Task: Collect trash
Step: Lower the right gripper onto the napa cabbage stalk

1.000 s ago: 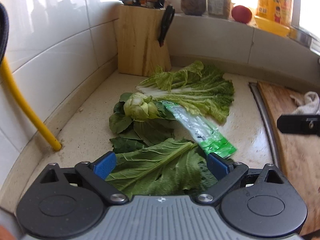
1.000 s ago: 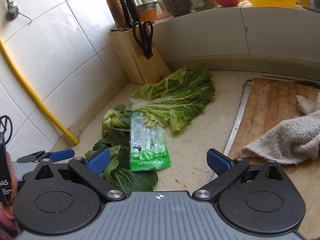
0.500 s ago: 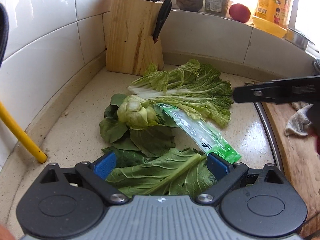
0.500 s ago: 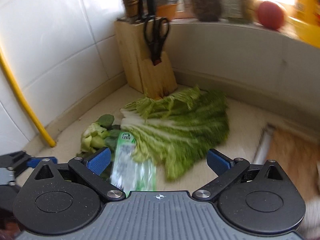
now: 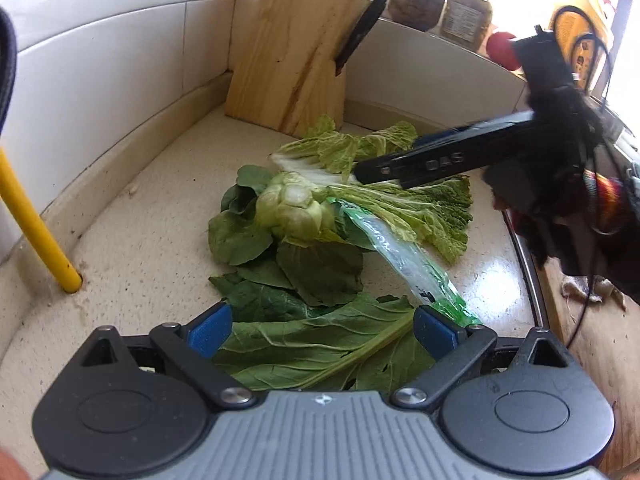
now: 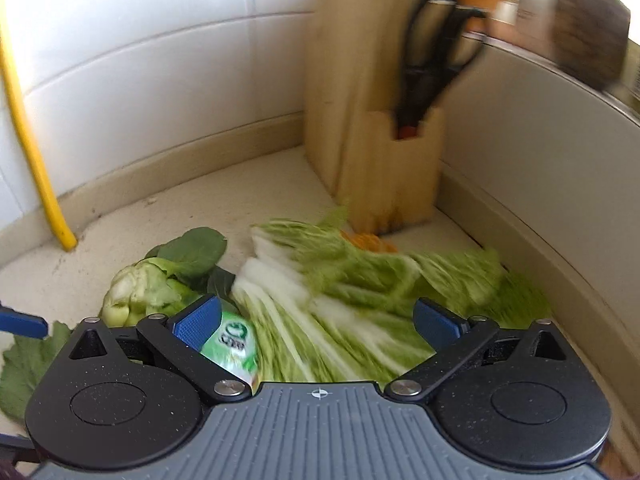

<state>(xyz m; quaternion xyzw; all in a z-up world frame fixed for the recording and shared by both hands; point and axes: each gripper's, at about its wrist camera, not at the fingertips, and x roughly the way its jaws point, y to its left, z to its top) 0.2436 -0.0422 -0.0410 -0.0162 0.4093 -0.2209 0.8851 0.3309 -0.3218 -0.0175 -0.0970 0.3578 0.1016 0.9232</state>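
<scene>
Vegetable scraps lie on the beige counter: a large dark green leaf (image 5: 320, 352), smaller dark leaves (image 5: 316, 272), a pale cut stem base (image 5: 290, 210) and napa cabbage leaves (image 5: 400, 200). A clear and green plastic wrapper (image 5: 404, 260) lies across them. My left gripper (image 5: 322, 326) is open low over the large leaf, its blue pads either side of it. My right gripper (image 6: 316, 322) is open above the cabbage leaves (image 6: 352, 304), with the wrapper's green end (image 6: 234, 346) by its left pad. In the left wrist view the right gripper's fingers (image 5: 432, 160) reach over the cabbage.
A wooden knife block (image 5: 296, 60) with scissors stands in the back corner. A yellow pipe (image 5: 36, 232) rises at the left wall. Jars (image 5: 464, 16) and a red fruit (image 5: 502, 50) sit on the sill. A wooden cutting board (image 5: 592, 320) with a cloth lies right.
My right gripper has swung left and forward from over the cutting board to above the cabbage leaves. My left gripper has crept forward over the large leaf. Both stay open.
</scene>
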